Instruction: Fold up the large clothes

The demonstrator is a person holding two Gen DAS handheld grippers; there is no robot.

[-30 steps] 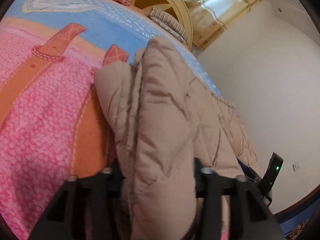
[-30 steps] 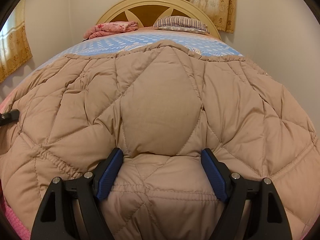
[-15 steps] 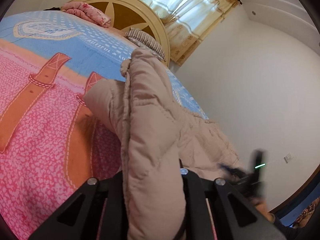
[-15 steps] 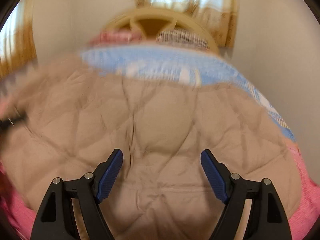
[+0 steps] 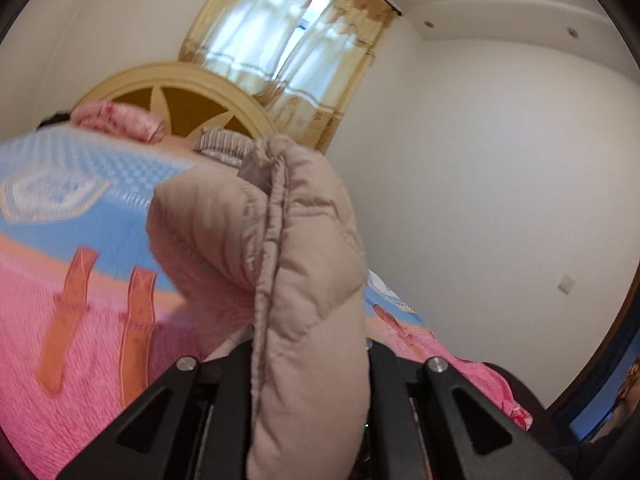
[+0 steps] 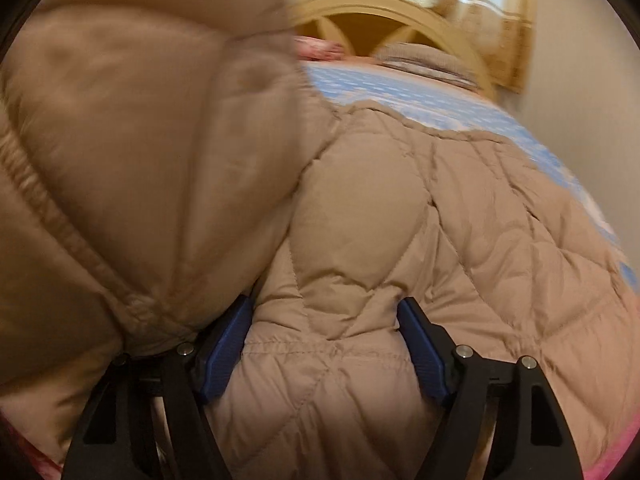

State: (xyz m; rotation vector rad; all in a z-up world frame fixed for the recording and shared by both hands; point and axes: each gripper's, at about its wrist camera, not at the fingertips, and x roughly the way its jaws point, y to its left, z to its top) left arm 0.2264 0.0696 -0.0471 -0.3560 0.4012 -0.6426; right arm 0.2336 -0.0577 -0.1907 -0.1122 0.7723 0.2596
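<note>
A tan quilted puffer coat lies spread on the bed. My left gripper is shut on a thick fold of the coat and holds it lifted above the bed. In the right wrist view that lifted part hangs over the left side of the spread coat. My right gripper is open, its blue-padded fingers standing on either side of a bulge of the coat near its lower hem.
The bed has a pink, orange and blue cover. A rounded wooden headboard, a striped pillow and a pink folded blanket are at the far end. White walls and a curtained window lie beyond.
My left gripper has risen with the coat fold, carrying it up and over the spread coat. My right gripper stays open around the hem area, now with the lifted part hanging at its left.
</note>
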